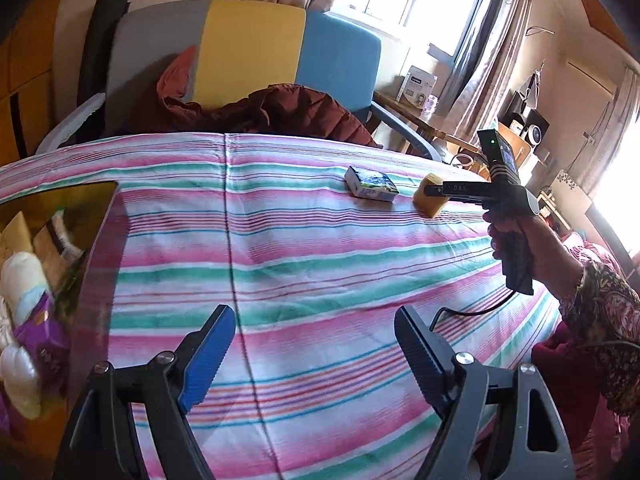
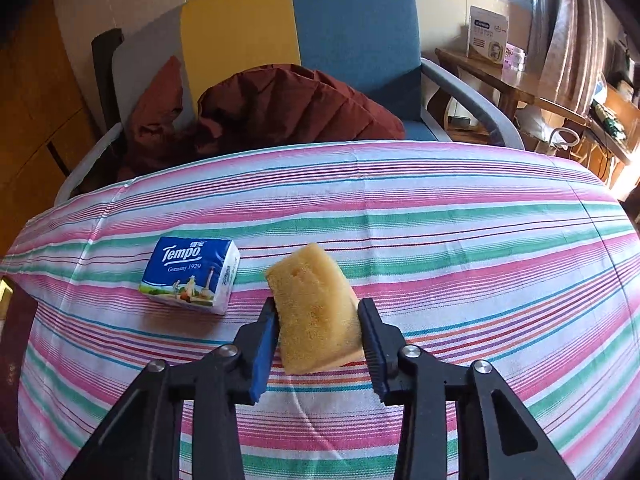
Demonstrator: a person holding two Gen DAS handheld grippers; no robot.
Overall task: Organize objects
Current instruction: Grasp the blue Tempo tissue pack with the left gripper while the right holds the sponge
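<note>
Yellow sponge (image 2: pixel 316 316) is squeezed in my right hand-held gripper (image 2: pixel 320 340); left hand-held gripper (image 1: pixel 316 356) gapes empty. Next, I lift it to the box (image 1: pixel 60 248) on the left.

box (image 1: pixel 96 216): cut off at left edge | contents (image 1: pixel 28 280): blurred, unidentifiable | tissue pack (image 1: pixel 372 184): print unreadable
</note>
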